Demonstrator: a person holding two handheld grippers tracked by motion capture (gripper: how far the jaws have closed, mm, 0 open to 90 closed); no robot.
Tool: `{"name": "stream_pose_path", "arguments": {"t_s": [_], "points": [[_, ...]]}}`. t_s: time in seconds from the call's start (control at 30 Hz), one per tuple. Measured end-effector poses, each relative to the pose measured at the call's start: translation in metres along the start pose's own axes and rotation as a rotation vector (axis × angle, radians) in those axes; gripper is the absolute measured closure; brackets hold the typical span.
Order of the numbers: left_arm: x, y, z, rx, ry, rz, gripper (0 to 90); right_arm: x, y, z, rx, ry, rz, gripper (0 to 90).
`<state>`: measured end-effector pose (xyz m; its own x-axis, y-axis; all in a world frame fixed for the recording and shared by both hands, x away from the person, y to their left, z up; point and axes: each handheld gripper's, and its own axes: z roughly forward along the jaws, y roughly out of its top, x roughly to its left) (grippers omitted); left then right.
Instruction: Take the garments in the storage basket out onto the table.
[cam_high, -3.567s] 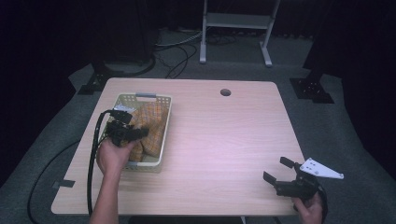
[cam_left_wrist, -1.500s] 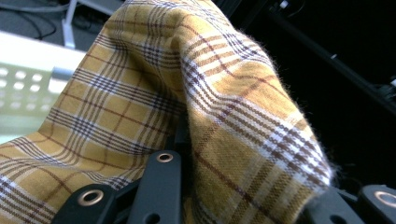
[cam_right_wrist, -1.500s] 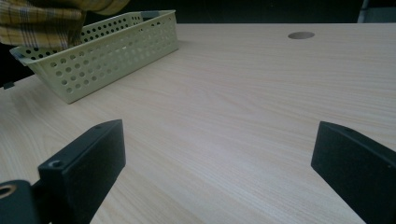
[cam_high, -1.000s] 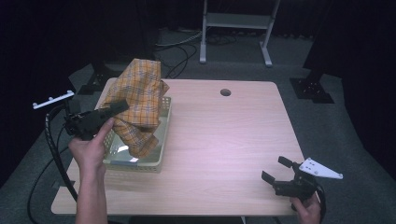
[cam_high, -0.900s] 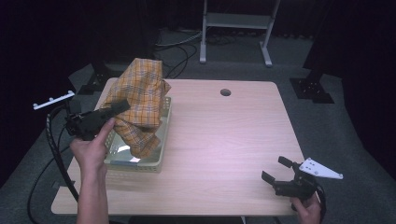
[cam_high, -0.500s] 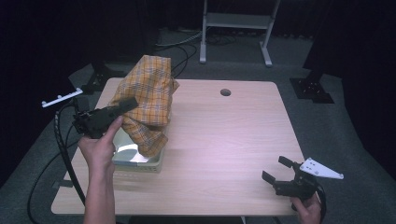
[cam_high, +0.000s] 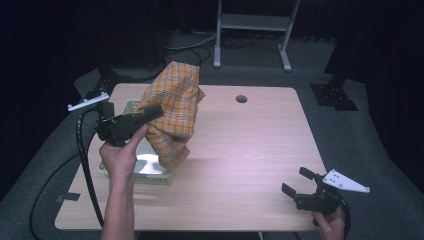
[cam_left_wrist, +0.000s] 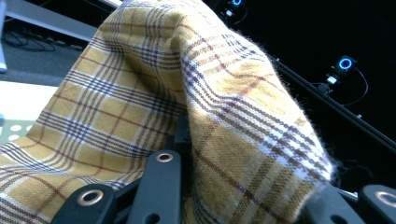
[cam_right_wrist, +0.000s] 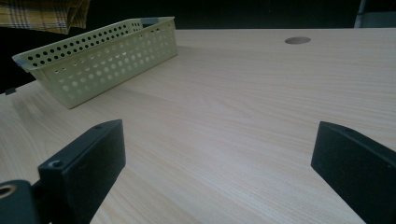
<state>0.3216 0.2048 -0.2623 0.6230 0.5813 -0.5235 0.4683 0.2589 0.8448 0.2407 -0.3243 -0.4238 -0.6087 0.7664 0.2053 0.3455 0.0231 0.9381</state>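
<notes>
A yellow plaid cloth hangs in the air over the right side of a pale green perforated basket, its lower end dangling just above the basket's rim. My left gripper is shut on the cloth's upper fold. In the left gripper view the cloth drapes over and between the jaws of that gripper. My right gripper rests low at the table's front right corner, open, with nothing between its jaws. The right gripper view looks past its own wide-set jaws to the basket and a corner of the cloth.
The wooden table has a round cable hole near its far edge, which is also in the right gripper view. A white metal stand is on the floor behind the table. A black cable trails off the table's left side.
The left hand has lifted the cloth out of the basket and carried it up and to the right. The right gripper has stayed where it was.
</notes>
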Motion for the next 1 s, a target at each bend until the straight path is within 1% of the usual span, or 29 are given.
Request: {"name": "stream_pose_path", "arguments": {"t_s": [0.37,0.7,1.0], "points": [[-0.006,0.001,0.017,0.031,-0.013,0.025,73.0,-0.002,0.0,-0.002,-0.008,-0.006,0.009,2.8],[-0.012,-0.001,0.033,0.049,-0.028,0.034,72.9,-0.002,0.0,-0.003,-0.011,-0.003,0.005,2.9],[-0.016,-0.003,0.047,0.068,-0.035,0.04,72.9,-0.003,0.0,-0.005,-0.019,-0.006,0.012,2.8]]}}
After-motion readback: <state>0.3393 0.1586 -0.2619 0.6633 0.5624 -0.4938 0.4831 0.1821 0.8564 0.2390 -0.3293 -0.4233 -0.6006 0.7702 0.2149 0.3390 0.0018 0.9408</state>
